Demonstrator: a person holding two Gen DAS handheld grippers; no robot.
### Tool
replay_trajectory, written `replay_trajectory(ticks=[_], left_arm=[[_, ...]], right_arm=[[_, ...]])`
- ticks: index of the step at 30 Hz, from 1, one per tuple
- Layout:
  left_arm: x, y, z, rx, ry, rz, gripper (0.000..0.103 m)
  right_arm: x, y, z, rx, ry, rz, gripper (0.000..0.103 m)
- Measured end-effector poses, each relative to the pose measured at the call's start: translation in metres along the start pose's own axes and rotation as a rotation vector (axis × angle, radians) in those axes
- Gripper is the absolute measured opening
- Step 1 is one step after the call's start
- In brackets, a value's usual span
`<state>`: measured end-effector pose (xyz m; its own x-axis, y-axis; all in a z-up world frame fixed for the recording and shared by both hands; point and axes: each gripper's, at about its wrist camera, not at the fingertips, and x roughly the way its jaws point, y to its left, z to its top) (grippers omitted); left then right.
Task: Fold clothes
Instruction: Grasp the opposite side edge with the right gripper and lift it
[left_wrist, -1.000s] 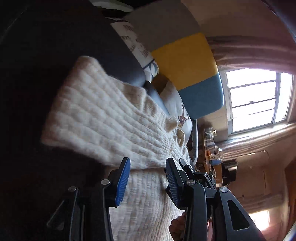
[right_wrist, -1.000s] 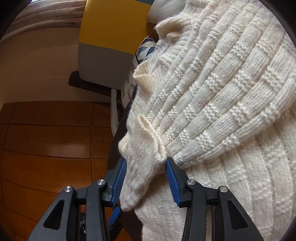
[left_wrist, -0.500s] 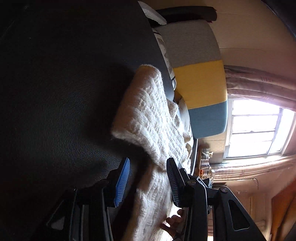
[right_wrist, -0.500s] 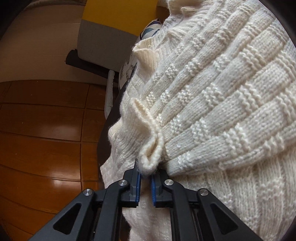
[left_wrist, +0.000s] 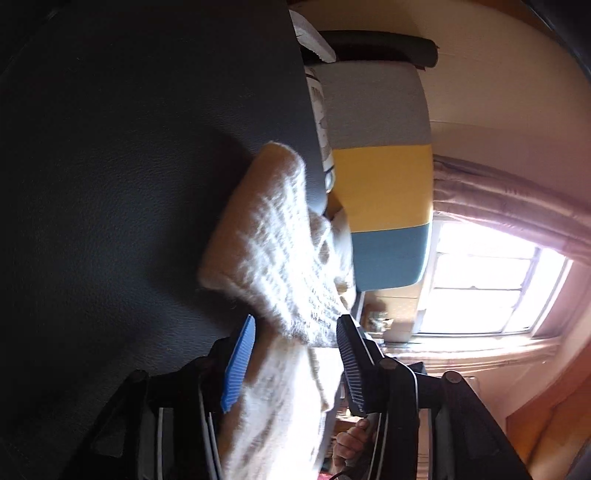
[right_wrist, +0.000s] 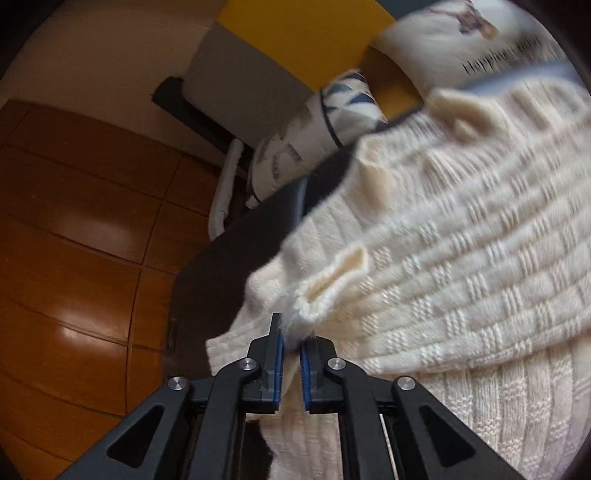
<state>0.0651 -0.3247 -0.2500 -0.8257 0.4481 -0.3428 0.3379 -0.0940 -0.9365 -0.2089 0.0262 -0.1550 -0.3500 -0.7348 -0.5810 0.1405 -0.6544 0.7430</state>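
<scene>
A cream knit sweater (right_wrist: 461, 266) is lying across a dark leather-look surface (left_wrist: 129, 184), w/ a folded part draped over the rest. The right gripper (right_wrist: 291, 345) is clenching a rolled edge of the sweater near its left side, blue pads nearly meeting on the knit. The left gripper (left_wrist: 295, 354) is sitting released, fingers spread wide, w/ sweater fabric (left_wrist: 280, 258) lying between them but not pinched. A grey, yellow & blue cushion (left_wrist: 384, 192) is standing at the far side, patterned pillows (right_wrist: 314, 136) beside it. Wood floor (right_wrist: 74, 240) is showing at left.
</scene>
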Motion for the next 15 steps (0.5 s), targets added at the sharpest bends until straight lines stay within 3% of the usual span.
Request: replay_trajectory(ticks=[6, 15], left_arm=[[0.030, -0.010, -0.003, -0.041, 0.010, -0.037, 0.050], [0.080, -0.027, -0.006, -0.074, 0.010, -0.048, 0.052]], right_arm=[[-0.048, 0.086, 0.031, -0.269, -0.080, -0.058, 0.007], [-0.107, 0.130, 0.065, -0.403, -0.181, -0.094, 0.007]])
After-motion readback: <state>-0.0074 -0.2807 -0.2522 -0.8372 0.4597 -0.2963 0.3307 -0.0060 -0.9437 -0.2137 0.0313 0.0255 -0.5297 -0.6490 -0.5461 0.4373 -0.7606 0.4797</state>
